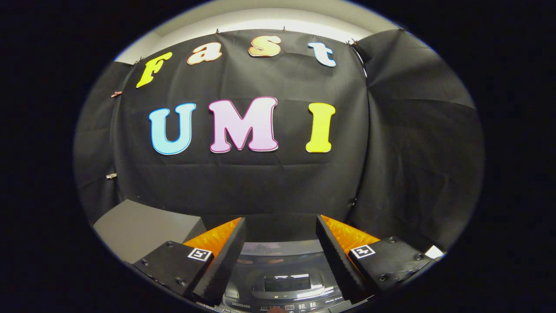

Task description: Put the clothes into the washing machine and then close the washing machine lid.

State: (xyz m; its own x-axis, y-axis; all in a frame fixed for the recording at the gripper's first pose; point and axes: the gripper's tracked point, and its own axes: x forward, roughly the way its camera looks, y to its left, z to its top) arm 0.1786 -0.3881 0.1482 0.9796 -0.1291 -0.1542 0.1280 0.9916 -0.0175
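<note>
In the gripper view we see the gripper (281, 226) held up with its two fingers (226, 261) spread wide apart, nothing between them and neither one touching anything. Each finger is black with a ribbed inner pad, an orange panel on its outer side and a small square black-and-white marker on the block behind it.

We take the washing machine (282, 278) as our landmark. It sits below and between the fingers, seen from above. Its lid (286, 263) is a dark glossy panel that looks to be lying flat and closed, with ceiling lights reflected in its window. A strip of buttons (299, 306) runs along the edge of the machine nearest to us.

No part of the gripper rests on the machine; the fingers hang above it, one to each side of the lid.

To the left of the machine, beyond the left finger, stands a grey box (143, 228) with a flat top. Behind the machine rises the black cloth wall (260, 191) of the booth, creased and pinned along its top edge. To the right of the machine, past the right finger, a small white scrap (434, 251) shows against the cloth; we cannot tell what it is.
</note>
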